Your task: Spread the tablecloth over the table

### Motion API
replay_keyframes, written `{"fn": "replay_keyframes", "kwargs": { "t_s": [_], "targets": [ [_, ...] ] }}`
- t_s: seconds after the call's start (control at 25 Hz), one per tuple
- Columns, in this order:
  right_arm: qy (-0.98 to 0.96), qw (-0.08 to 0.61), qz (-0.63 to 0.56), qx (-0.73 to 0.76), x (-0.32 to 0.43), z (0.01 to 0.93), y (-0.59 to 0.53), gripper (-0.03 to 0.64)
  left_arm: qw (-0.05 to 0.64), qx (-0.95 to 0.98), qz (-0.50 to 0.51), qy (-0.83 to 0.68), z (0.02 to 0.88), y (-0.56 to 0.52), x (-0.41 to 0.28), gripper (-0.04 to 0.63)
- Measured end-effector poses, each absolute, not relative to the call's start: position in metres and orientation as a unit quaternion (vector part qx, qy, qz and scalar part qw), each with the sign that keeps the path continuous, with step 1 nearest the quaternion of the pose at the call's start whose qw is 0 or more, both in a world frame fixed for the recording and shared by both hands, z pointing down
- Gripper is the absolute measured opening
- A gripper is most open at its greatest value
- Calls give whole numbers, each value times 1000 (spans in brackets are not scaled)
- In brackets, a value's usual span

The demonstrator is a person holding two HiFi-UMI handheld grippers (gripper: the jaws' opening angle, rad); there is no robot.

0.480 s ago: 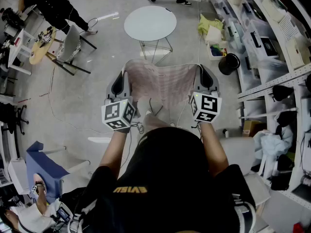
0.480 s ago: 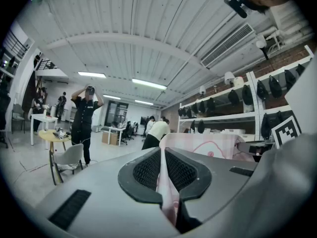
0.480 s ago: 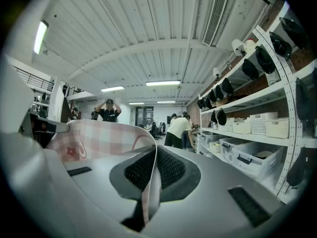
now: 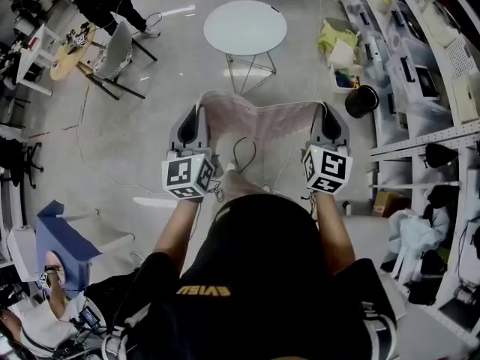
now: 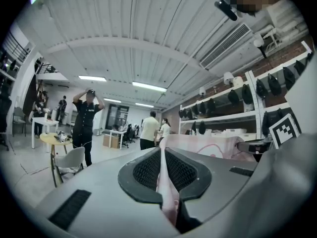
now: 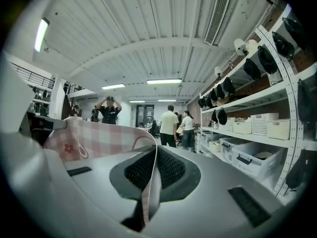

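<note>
Our left gripper [image 4: 196,115] and right gripper [image 4: 324,112] keep their jaws clenched on the pink checked tablecloth [image 4: 259,130]; the round desk [image 4: 245,27] stays ahead, uncovered.

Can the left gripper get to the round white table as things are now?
Probably not yet: the left gripper, shut on the tablecloth, is short of the table; only floor lies between.

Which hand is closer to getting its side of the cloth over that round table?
Left, slightly. The left gripper and right gripper are both shut on the tablecloth, side by side, but the round table ahead sits a bit nearer the left.
</note>
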State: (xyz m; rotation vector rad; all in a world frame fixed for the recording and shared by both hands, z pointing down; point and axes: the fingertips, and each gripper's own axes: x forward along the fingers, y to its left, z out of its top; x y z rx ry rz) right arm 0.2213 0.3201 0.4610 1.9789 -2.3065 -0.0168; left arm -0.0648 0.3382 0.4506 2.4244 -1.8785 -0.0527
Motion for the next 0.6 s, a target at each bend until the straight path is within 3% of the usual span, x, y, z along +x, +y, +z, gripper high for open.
{"fn": "replay_keyframes", "kwargs": {
  "t_s": [0.32, 0.6],
  "targets": [
    [-760, 66, -1, 646, 237, 474, 319, 5, 44, 780, -16, -624, 458, 340, -66, 37],
    [-757, 38, 2, 652, 257, 457, 305, 6, 48, 779, -24, -625, 442, 330, -56, 37]
  ]
}}
